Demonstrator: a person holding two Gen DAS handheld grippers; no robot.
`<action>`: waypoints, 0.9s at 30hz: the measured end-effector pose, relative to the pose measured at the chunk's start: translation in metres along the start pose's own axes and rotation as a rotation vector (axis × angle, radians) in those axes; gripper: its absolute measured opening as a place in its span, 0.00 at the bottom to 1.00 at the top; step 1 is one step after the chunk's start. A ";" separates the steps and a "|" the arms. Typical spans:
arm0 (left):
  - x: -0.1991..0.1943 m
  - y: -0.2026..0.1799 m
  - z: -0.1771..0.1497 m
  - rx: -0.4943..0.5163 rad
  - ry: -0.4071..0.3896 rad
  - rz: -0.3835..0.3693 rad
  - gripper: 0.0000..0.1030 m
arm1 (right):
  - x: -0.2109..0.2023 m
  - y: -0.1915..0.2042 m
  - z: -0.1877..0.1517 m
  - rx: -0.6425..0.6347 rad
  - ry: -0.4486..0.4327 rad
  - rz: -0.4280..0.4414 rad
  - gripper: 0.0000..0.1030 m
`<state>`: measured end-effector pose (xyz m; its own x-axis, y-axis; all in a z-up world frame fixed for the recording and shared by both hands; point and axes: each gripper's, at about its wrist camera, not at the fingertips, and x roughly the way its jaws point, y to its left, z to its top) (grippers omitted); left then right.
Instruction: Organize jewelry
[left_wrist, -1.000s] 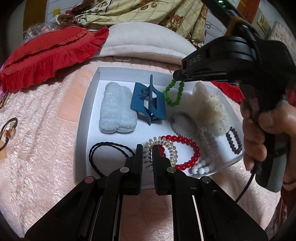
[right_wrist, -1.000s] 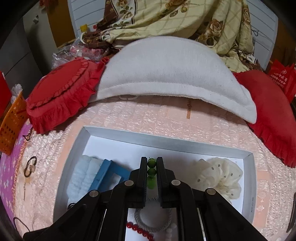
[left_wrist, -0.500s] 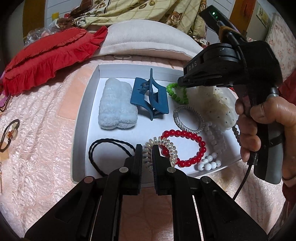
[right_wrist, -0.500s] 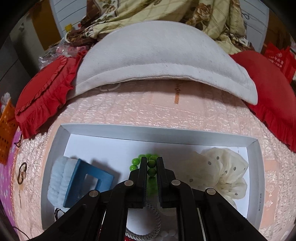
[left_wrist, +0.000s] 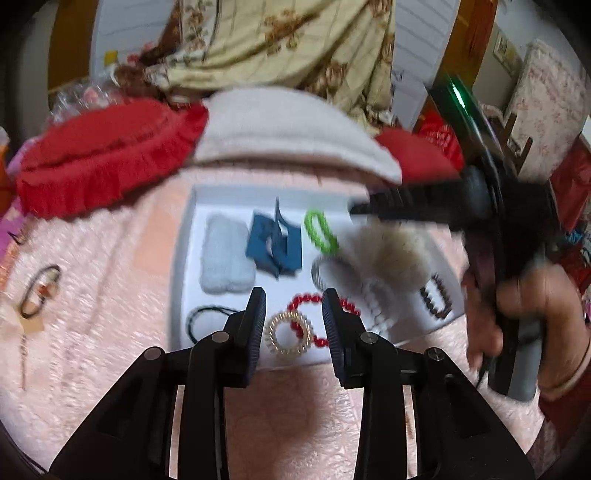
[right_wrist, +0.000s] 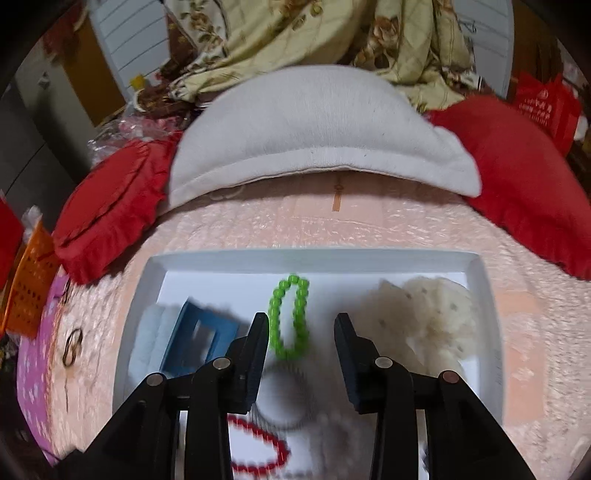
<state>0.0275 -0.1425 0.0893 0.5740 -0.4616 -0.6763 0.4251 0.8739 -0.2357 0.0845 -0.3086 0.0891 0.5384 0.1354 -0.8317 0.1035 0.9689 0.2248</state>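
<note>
Fingers of your left gripper (left_wrist: 293, 314) spread, empty, above coil hair tie (left_wrist: 288, 333); right gripper (right_wrist: 301, 334) spread, empty, over green bead bracelet (right_wrist: 290, 317) in white tray (right_wrist: 487, 314).

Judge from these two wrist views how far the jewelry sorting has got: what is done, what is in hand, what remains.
Done: the green bracelet, coil tie and red bracelet lie in the white tray. In hand: nothing; the left gripper and right gripper are both open. Left: a dark ring-shaped piece lies on the bedspread outside the tray.
</note>
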 end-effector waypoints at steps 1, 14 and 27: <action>-0.010 0.002 0.004 -0.008 -0.023 0.011 0.31 | -0.005 0.000 -0.006 -0.004 0.000 0.000 0.34; -0.087 0.075 -0.032 -0.218 -0.048 0.187 0.41 | 0.003 0.029 -0.074 -0.008 0.057 0.055 0.34; -0.077 0.106 -0.055 -0.268 -0.052 0.220 0.41 | 0.009 0.044 -0.097 -0.057 0.051 0.018 0.35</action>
<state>-0.0101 -0.0061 0.0784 0.6692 -0.2587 -0.6966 0.0925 0.9591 -0.2674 0.0127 -0.2442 0.0426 0.4968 0.1622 -0.8526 0.0450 0.9762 0.2120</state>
